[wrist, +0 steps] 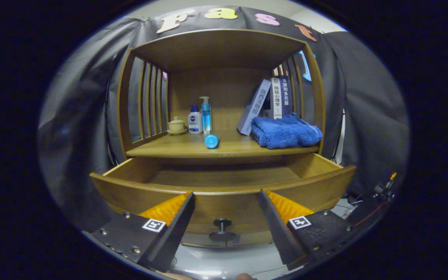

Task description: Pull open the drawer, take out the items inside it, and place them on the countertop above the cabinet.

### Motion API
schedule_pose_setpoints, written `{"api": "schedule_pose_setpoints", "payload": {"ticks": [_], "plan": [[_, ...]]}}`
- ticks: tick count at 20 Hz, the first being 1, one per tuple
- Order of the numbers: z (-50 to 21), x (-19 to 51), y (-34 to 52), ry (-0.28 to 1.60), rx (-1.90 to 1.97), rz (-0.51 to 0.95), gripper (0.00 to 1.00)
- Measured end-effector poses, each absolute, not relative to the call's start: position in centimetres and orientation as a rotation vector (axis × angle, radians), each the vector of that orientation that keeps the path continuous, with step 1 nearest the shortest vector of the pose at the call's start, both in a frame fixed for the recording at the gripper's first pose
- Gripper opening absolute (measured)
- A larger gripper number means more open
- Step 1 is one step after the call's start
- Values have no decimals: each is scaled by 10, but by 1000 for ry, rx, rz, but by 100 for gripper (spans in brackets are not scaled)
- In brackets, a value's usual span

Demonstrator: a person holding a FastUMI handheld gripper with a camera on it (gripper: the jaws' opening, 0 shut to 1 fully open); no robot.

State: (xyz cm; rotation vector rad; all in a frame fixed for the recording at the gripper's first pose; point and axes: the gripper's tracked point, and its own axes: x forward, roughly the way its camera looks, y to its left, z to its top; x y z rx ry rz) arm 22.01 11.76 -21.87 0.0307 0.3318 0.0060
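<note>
The wooden drawer (224,182) of the cabinet stands pulled out toward me, and the part of its floor that I see is bare. Its dark round knob (222,224) sits on the drawer front, low between my fingers. My gripper (226,193) is open, with nothing between its fingers, held just in front of the drawer's front panel. On the countertop (177,147) above the drawer a small blue bottle (211,140) lies on its side near the front edge.
At the back of the countertop stand a white bottle (195,120), a blue pump bottle (206,115) and a small lidded cup (176,125). A folded blue towel (285,131) lies at the right, with books (270,99) leaning behind it. Slatted side walls (150,101) enclose the shelf.
</note>
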Motion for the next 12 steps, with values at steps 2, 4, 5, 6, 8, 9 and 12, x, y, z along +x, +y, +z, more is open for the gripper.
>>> {"api": "schedule_pose_setpoints", "payload": {"ticks": [2,4,5,6,8,9,12], "plan": [[-221,227,119,335,38,-2,99],[-222,236,121,341,50,-4,99],[-223,240,121,347,52,-4,99],[-223,244,121,344,53,-6,99],[-224,254,122,344,47,-6,99],[-225,259,123,346,49,-9,99],[-224,273,125,339,26,-27,100]]}}
